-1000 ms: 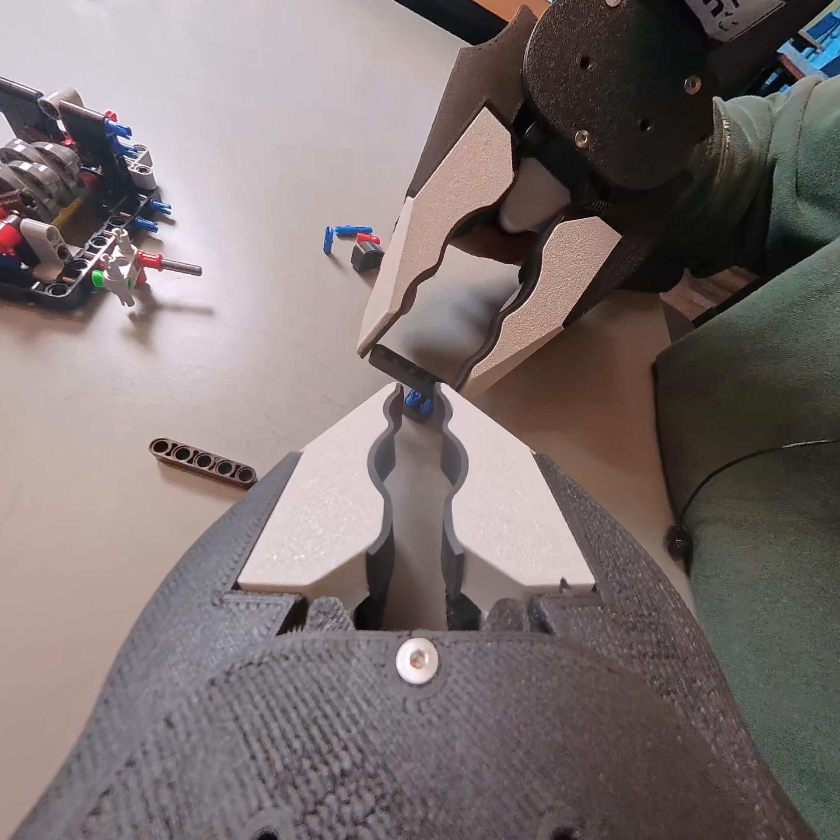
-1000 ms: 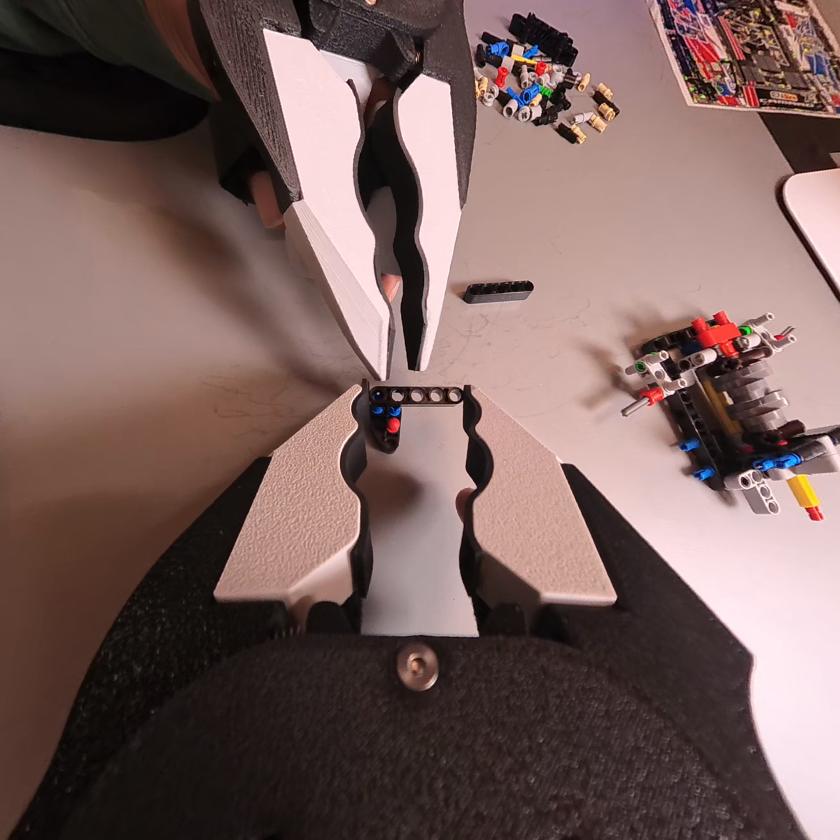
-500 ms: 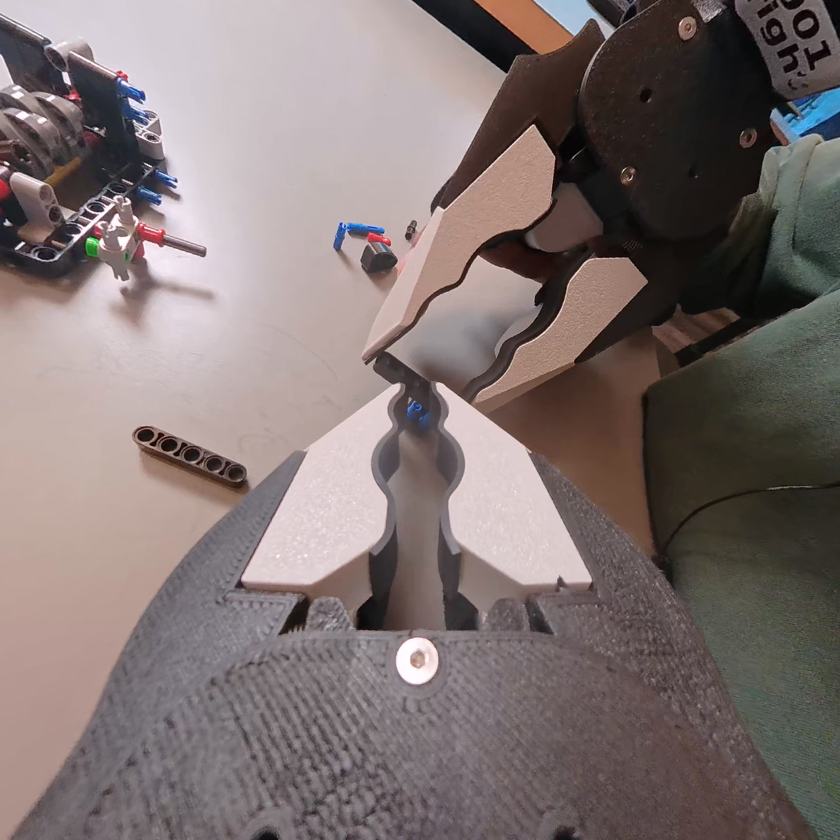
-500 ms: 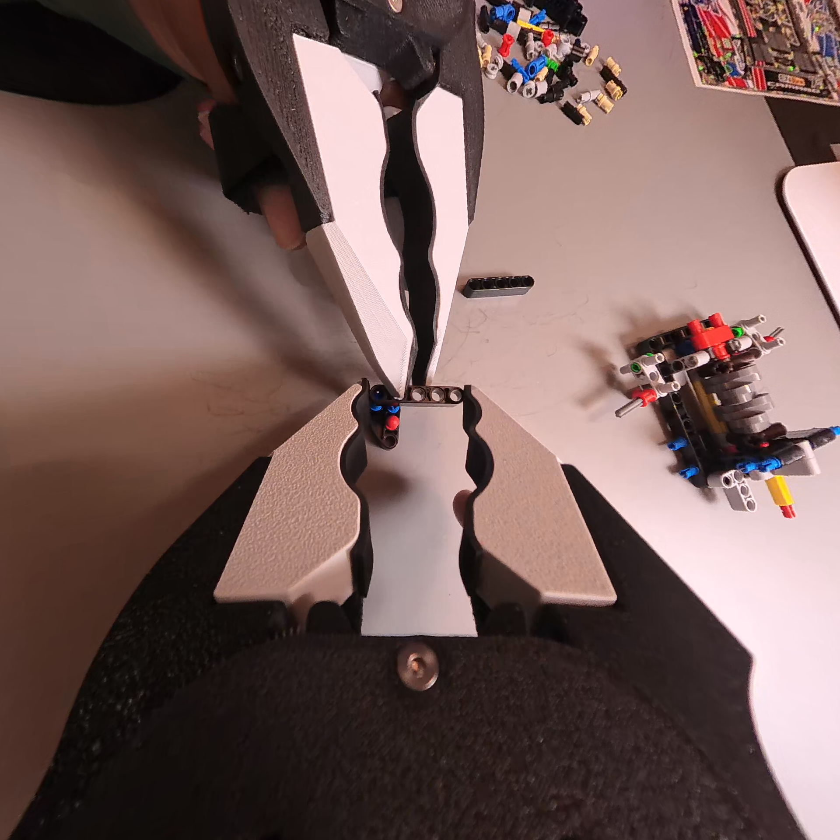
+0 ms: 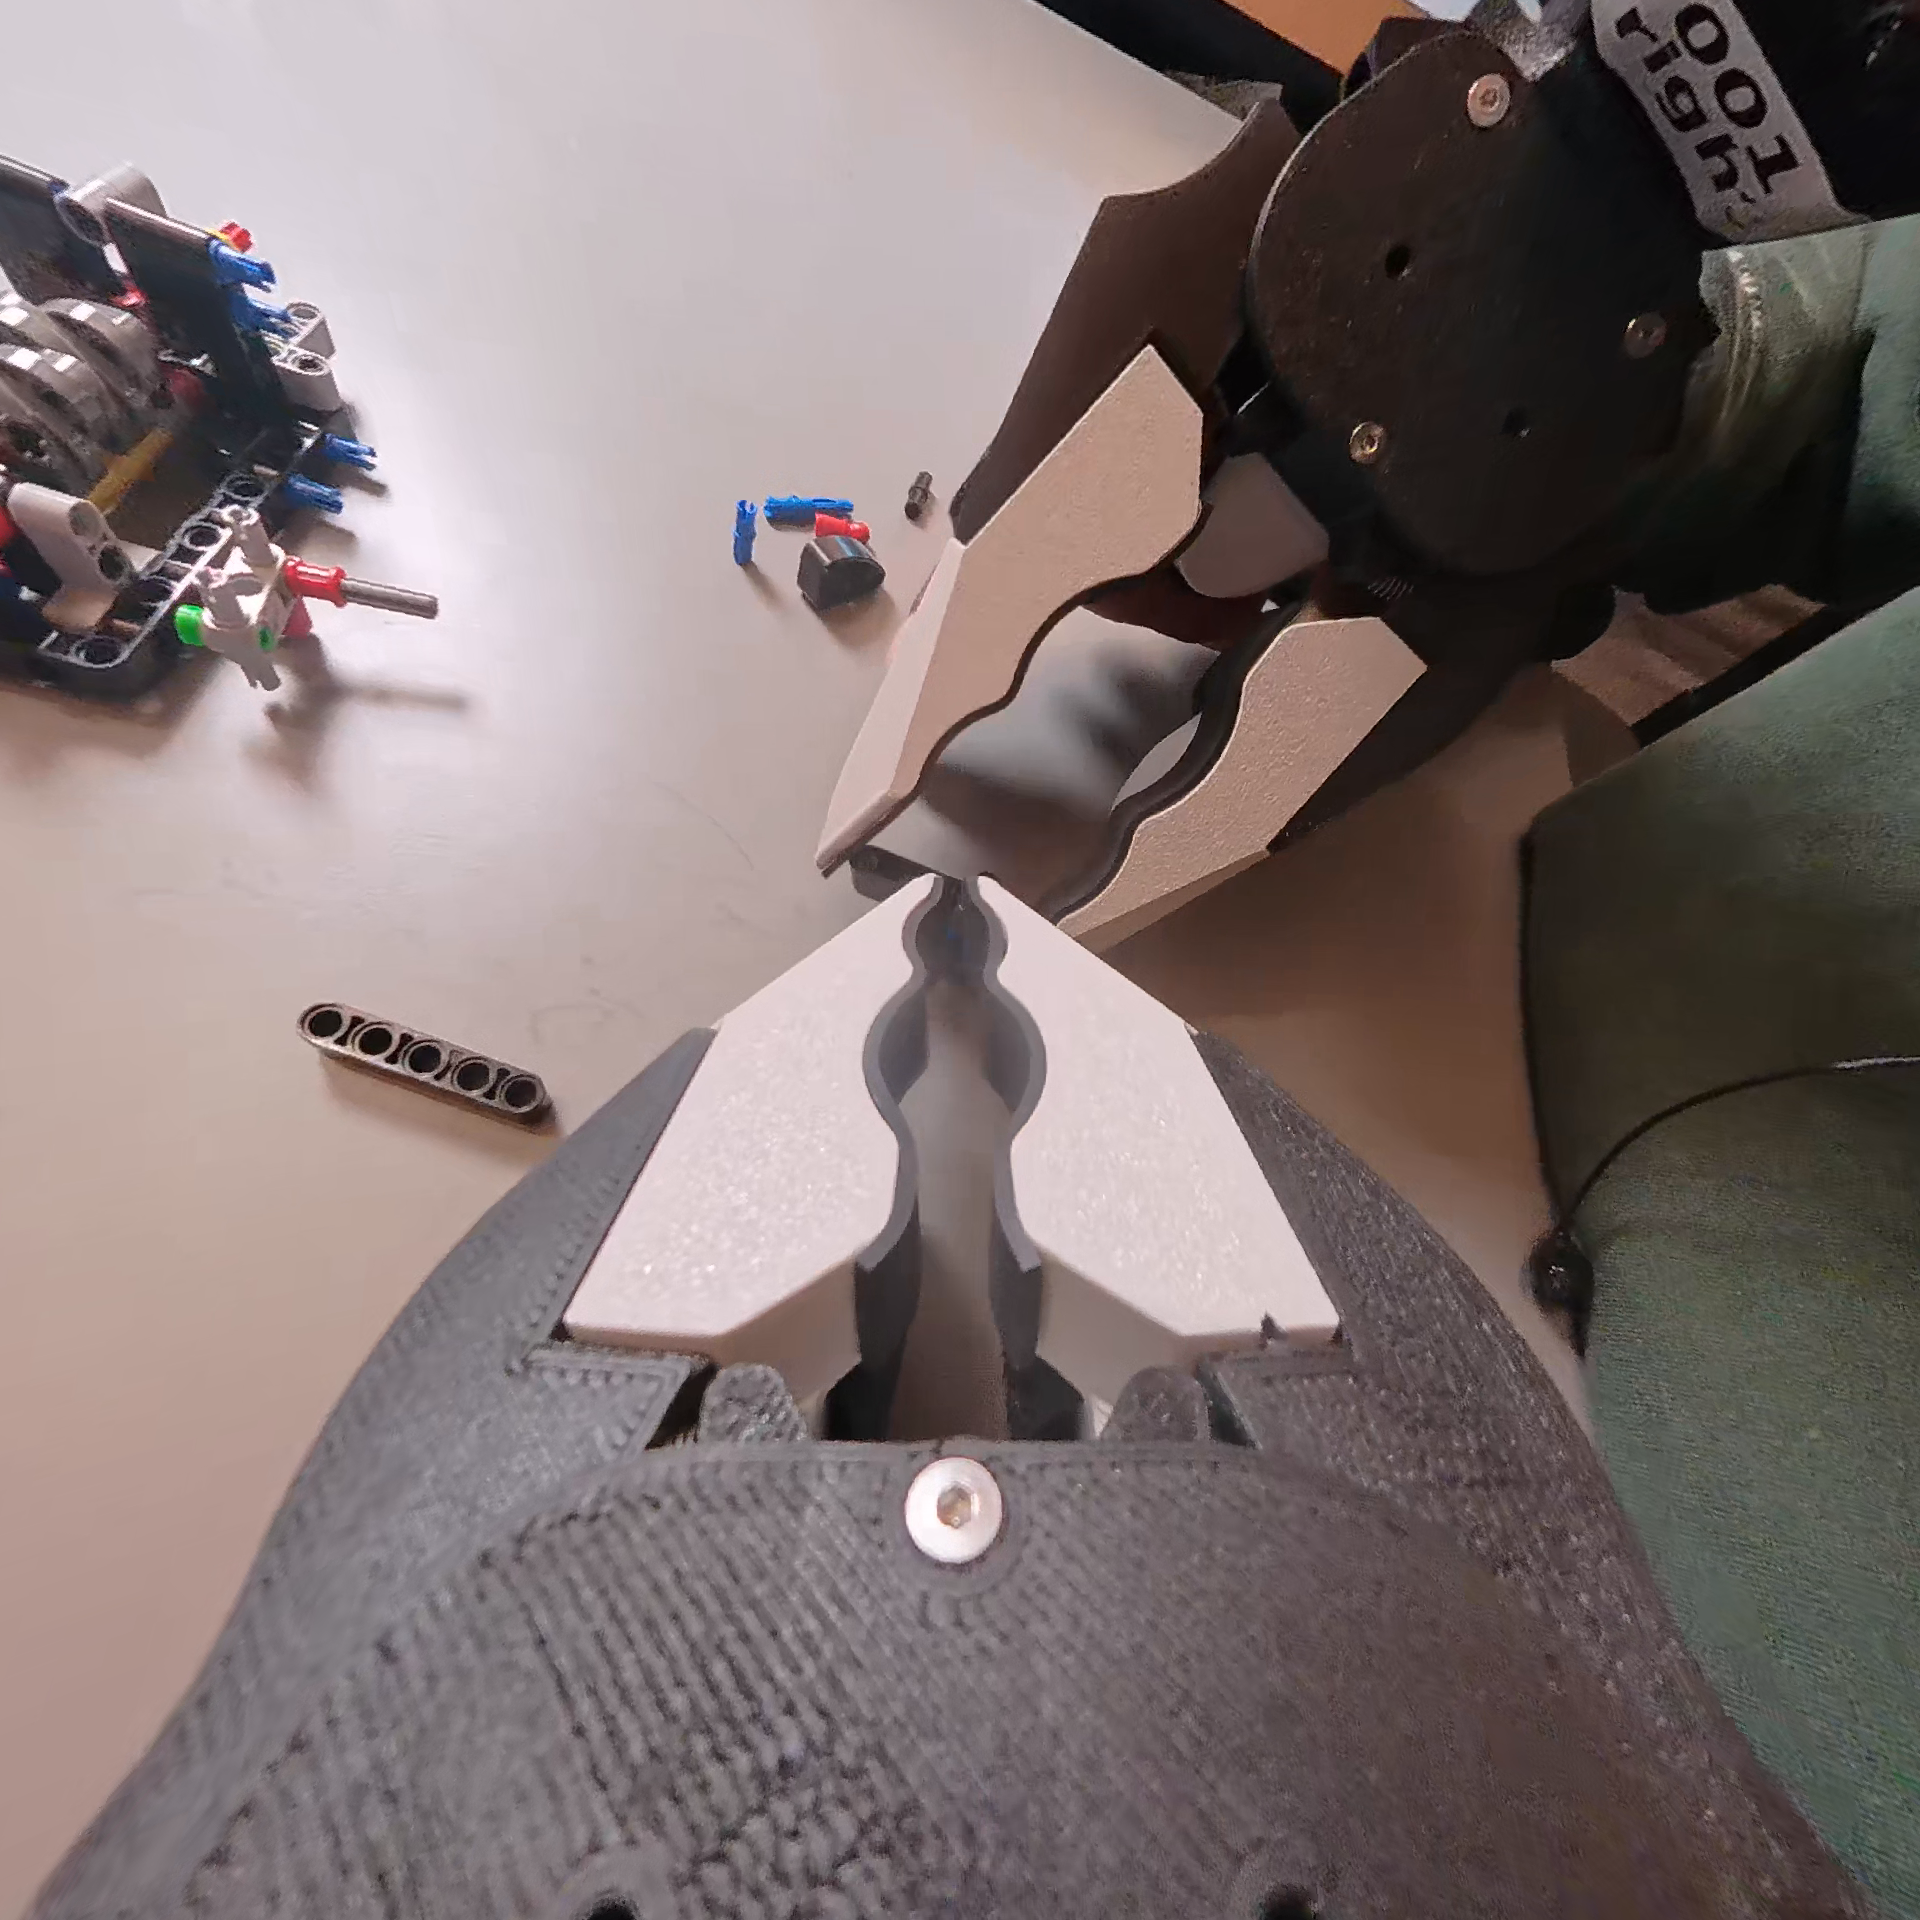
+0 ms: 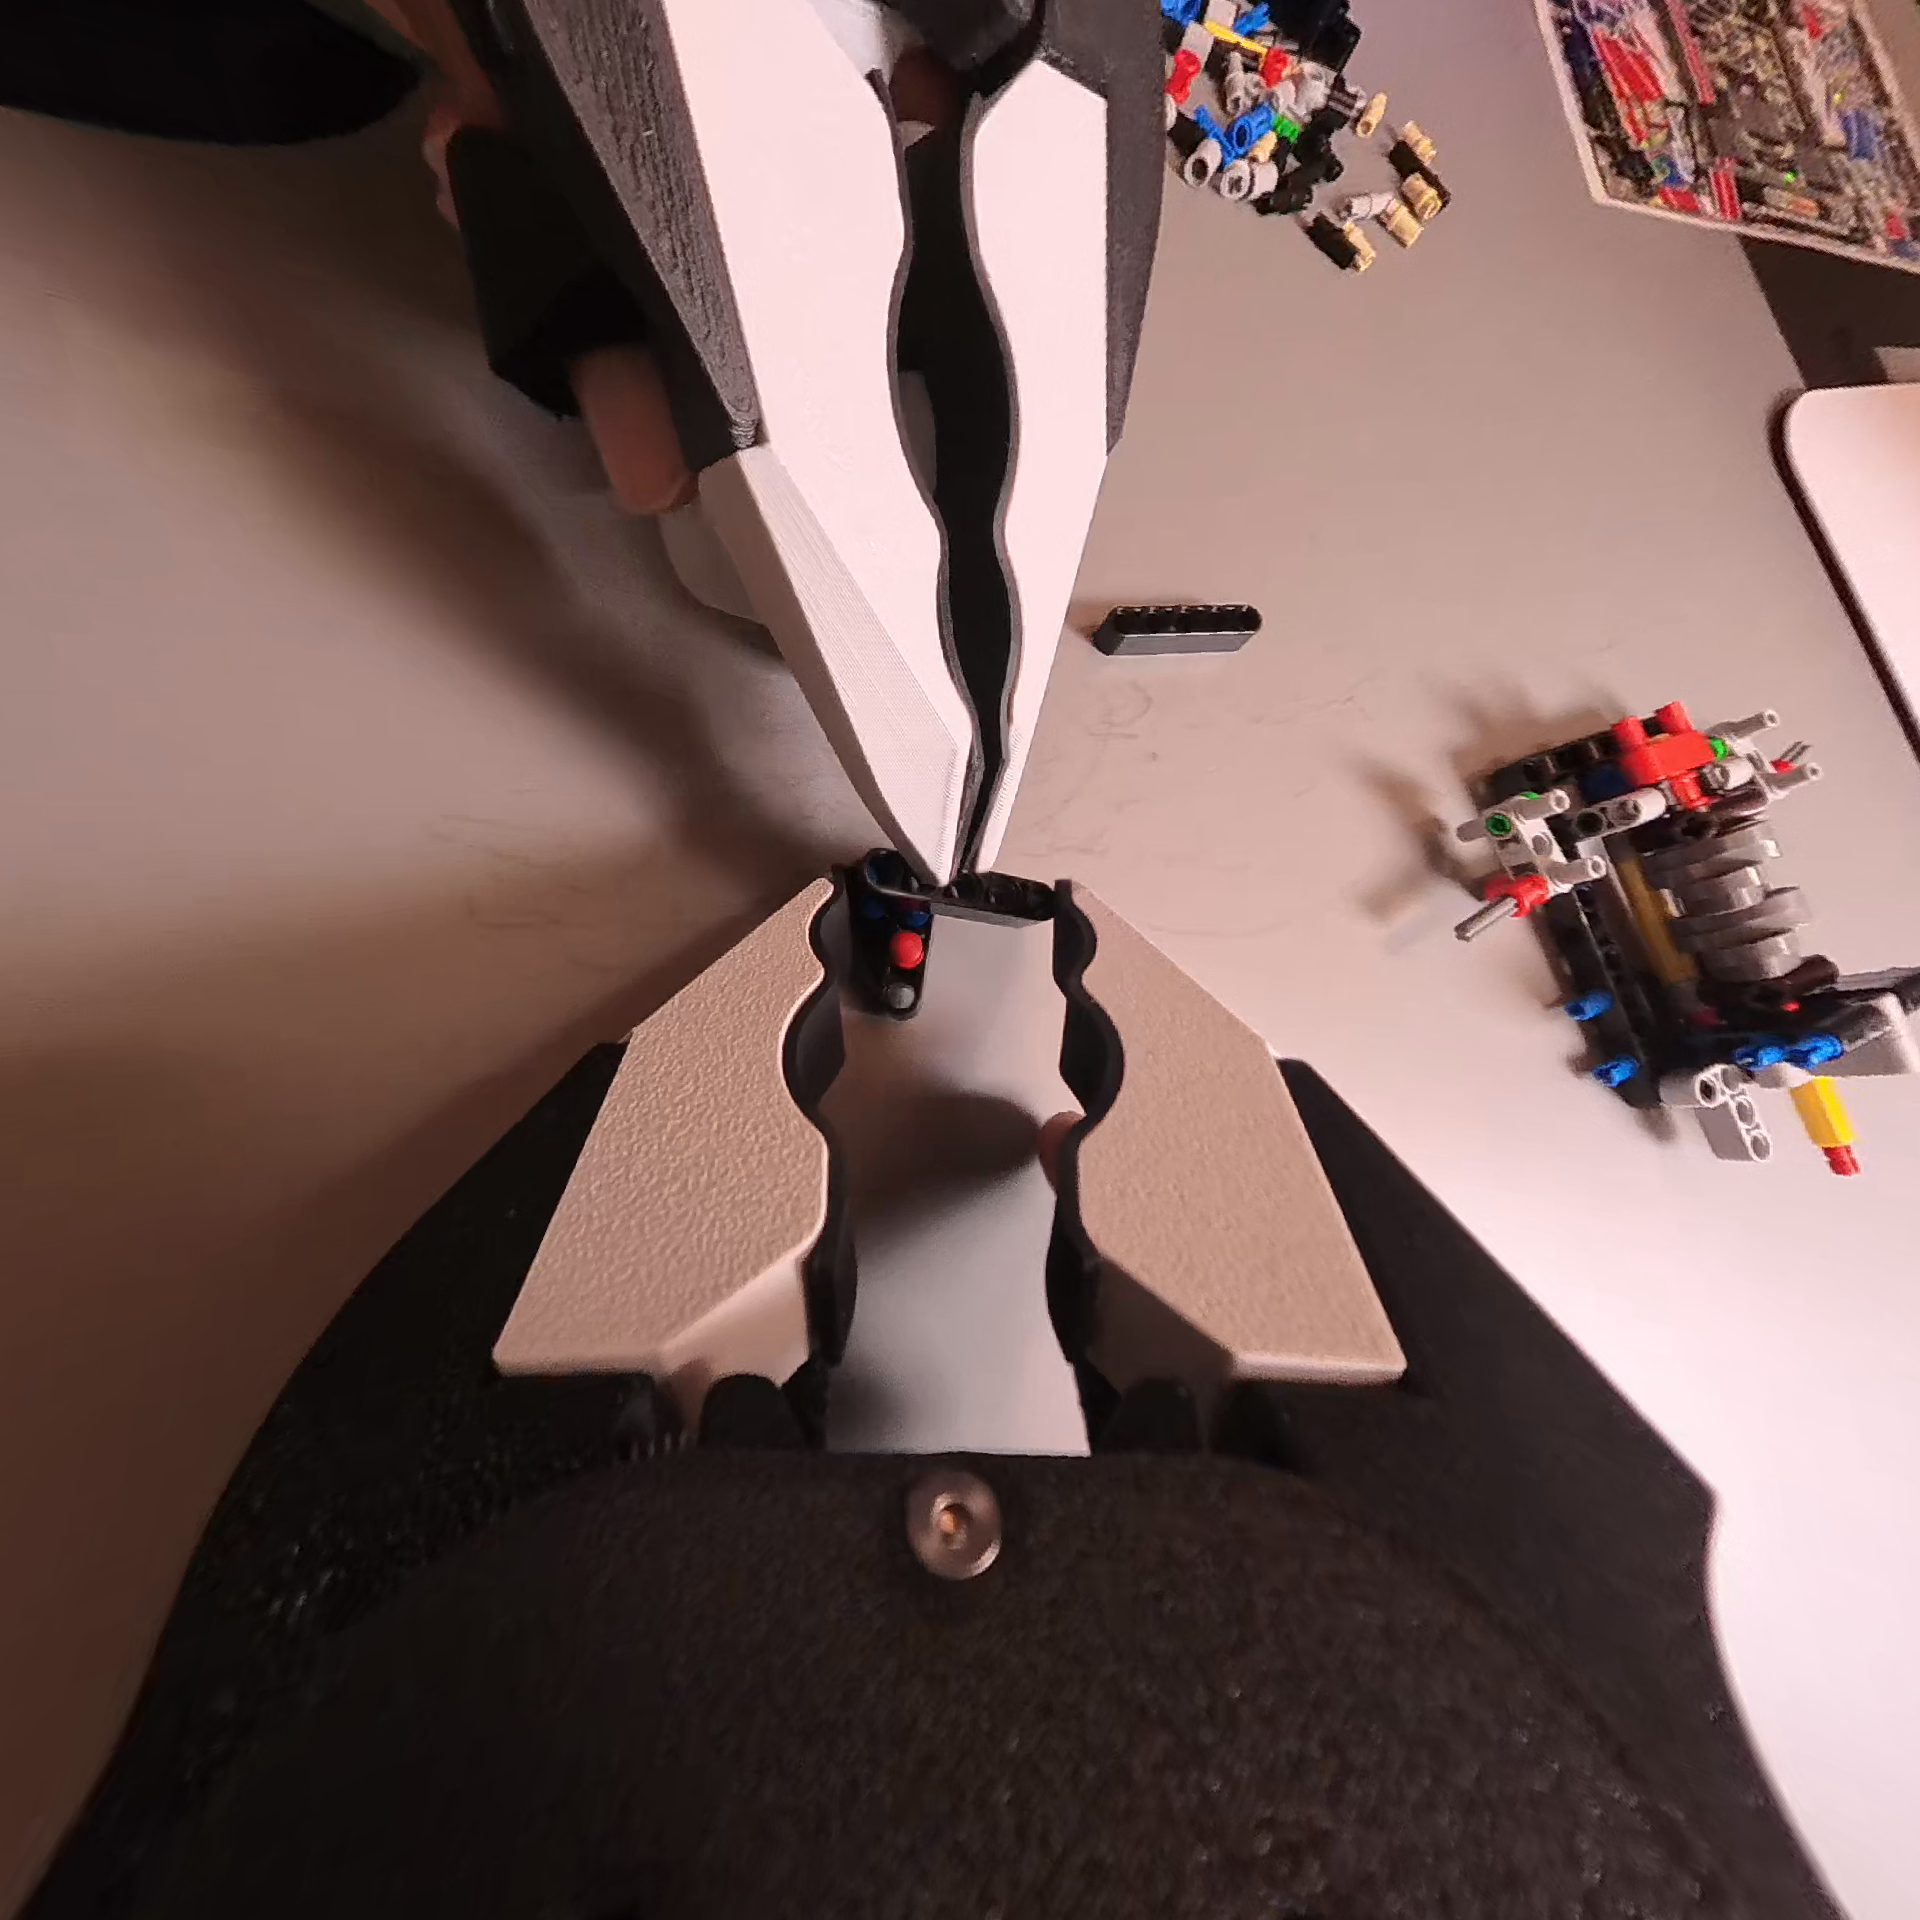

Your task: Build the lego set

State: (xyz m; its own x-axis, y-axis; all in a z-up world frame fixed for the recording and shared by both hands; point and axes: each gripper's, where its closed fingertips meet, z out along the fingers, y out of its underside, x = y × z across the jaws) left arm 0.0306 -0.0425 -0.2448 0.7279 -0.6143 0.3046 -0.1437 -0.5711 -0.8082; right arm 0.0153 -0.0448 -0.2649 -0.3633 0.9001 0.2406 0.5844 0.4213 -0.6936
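My right gripper (image 6: 948,899) is shut on a short black holed beam (image 6: 992,899) held crosswise between its tips, above the table. A small black piece with blue and red pins (image 6: 891,951) hangs from the beam's left end. My left gripper (image 6: 971,862) comes from the opposite side, tip to tip, and its fingers are pinched together on the beam near that end. In the left wrist view my left gripper (image 5: 951,906) is nearly closed, with a black and blue bit between its tips. The right gripper (image 5: 951,878) stands just beyond it.
A partly built model (image 6: 1683,914) lies on the table; it also shows in the left wrist view (image 5: 135,468). A loose black beam (image 5: 421,1065), a few pins with a black curved piece (image 5: 840,571), a pile of parts (image 6: 1278,114), a booklet (image 6: 1745,114) and a white tray edge (image 6: 1860,540) are around. Left and right tips are no more than a few centimetres apart.
My left gripper has moved in to the beam held by the right gripper, and its fingers have closed from a small gap to a pinch at the beam.
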